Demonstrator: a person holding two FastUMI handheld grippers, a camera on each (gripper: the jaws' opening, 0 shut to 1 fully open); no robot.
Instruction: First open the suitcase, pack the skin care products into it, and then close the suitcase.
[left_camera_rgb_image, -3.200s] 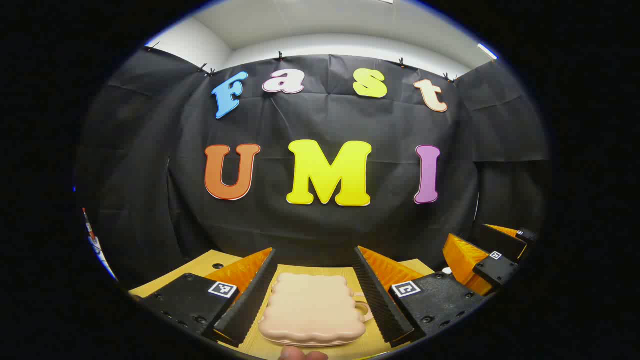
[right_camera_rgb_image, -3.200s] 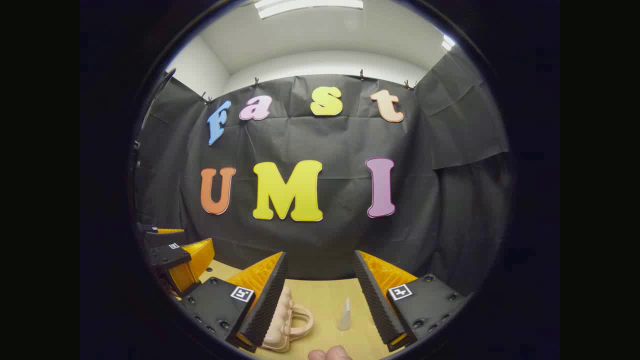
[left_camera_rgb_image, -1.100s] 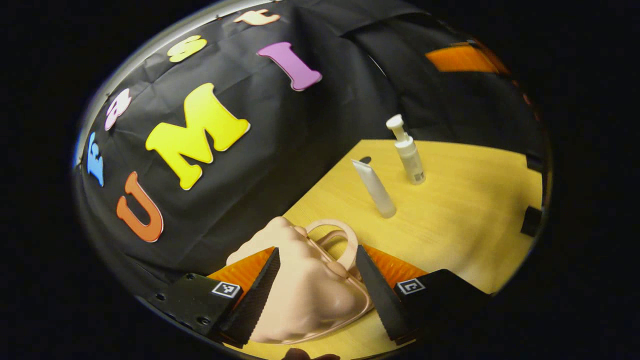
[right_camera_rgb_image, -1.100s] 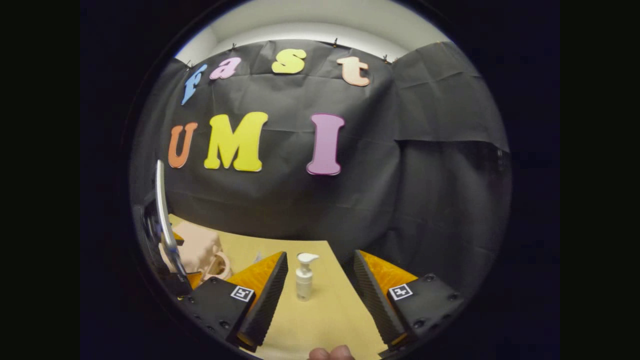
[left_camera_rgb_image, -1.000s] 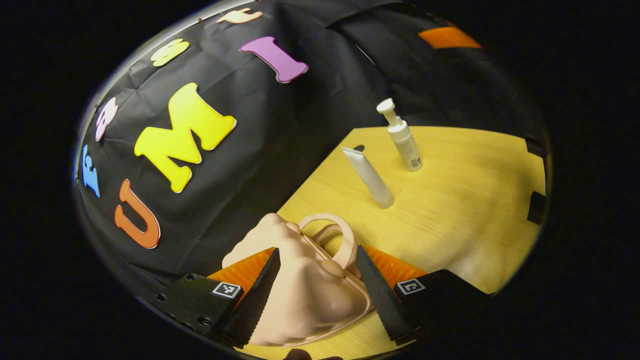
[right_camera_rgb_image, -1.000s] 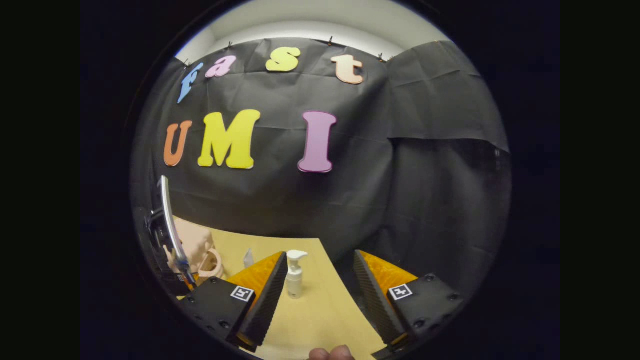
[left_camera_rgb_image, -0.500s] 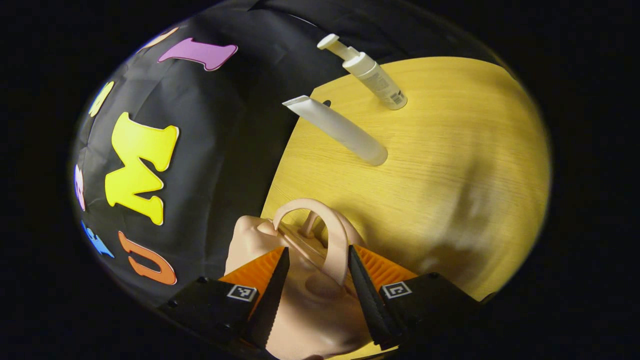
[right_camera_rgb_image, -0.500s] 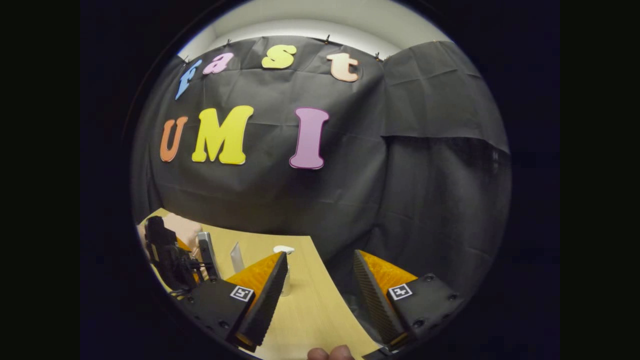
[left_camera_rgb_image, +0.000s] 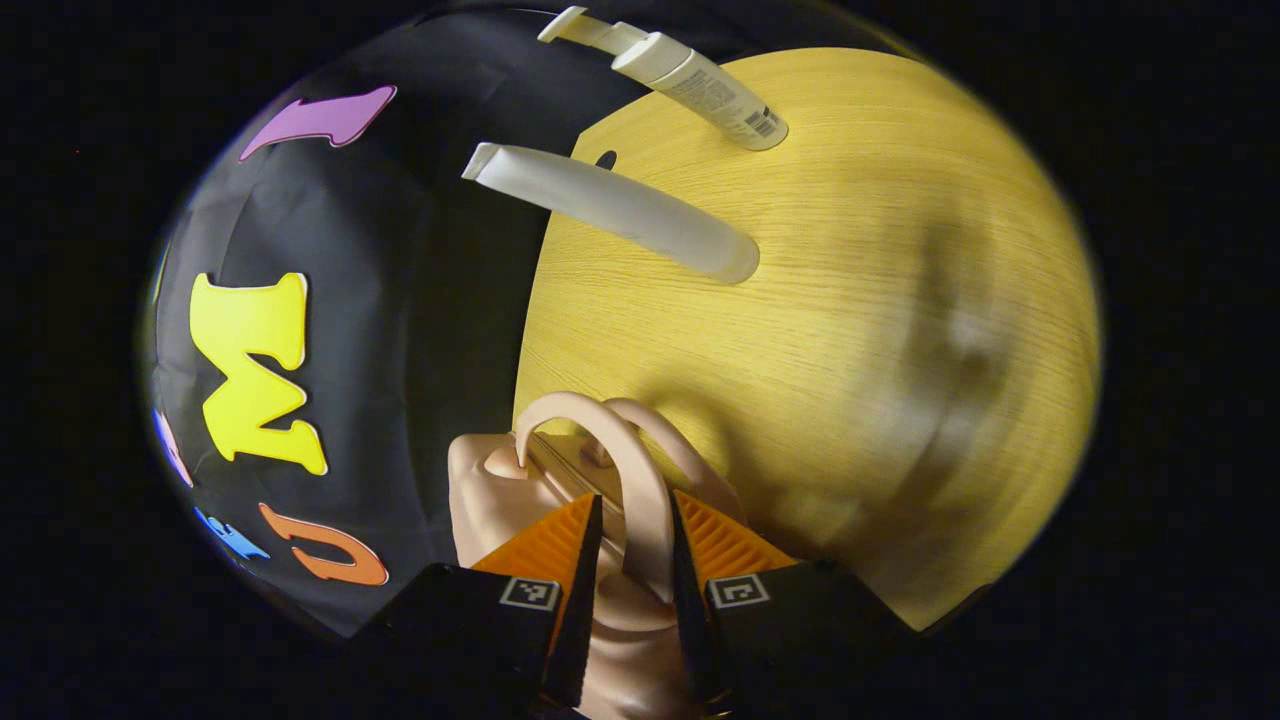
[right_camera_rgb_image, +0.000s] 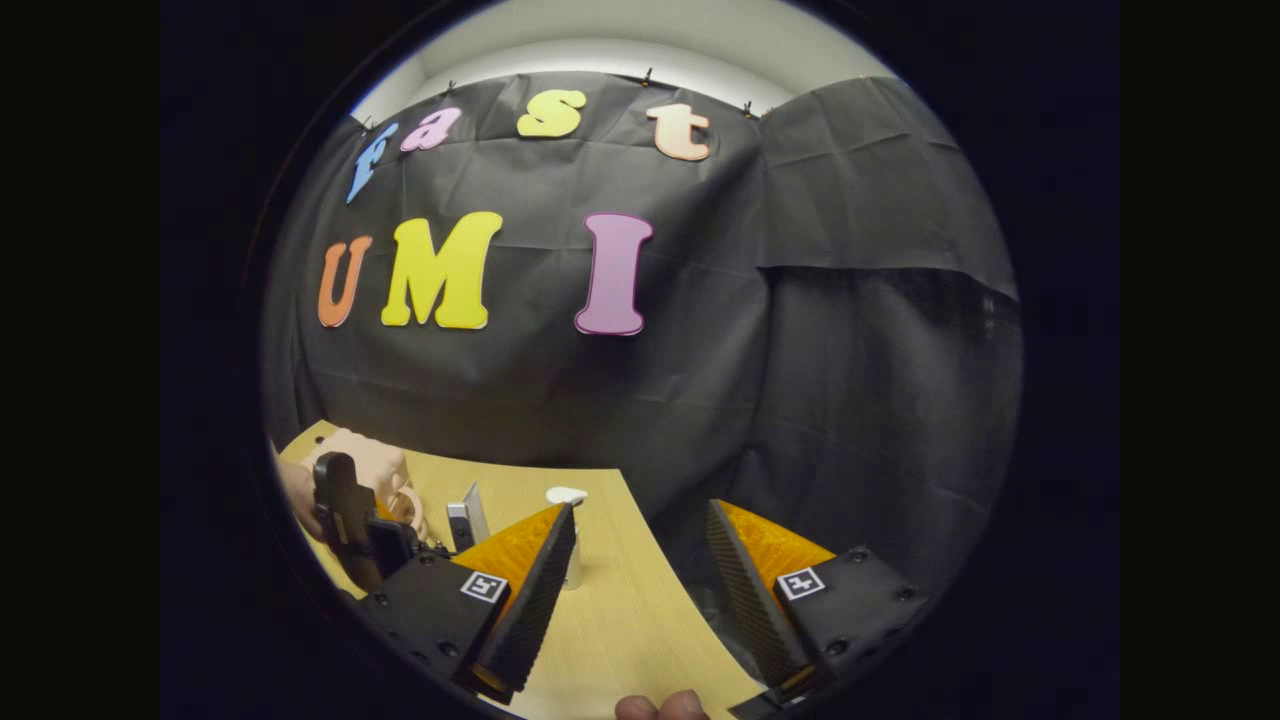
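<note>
A small beige suitcase (left_camera_rgb_image: 487, 487) lies closed on the wooden table (left_camera_rgb_image: 860, 300). My left gripper (left_camera_rgb_image: 635, 500) is turned on its side and shut on the suitcase's front handle (left_camera_rgb_image: 600, 435), which runs between the two fingers. A white tube (left_camera_rgb_image: 620, 208) and a white pump bottle (left_camera_rgb_image: 700, 85) stand farther along the table. My right gripper (right_camera_rgb_image: 640, 555) hangs open over the table with nothing between its fingers. In the right gripper view the pump bottle (right_camera_rgb_image: 567, 497) is partly hidden by the left finger, with the tube (right_camera_rgb_image: 473, 512), the suitcase (right_camera_rgb_image: 365, 458) and the left gripper (right_camera_rgb_image: 350, 520) off to the left.
The black cloth wall stands just behind the table's far edge (left_camera_rgb_image: 530, 300). A hand (right_camera_rgb_image: 296, 497) holds the left gripper. Bare wood (right_camera_rgb_image: 620, 630) lies under my right gripper, and the table's right edge runs just past it.
My left gripper has rolled further onto its side, moved in on the suitcase, and its fingers have narrowed onto the handle. The right gripper has barely moved and stays open.
</note>
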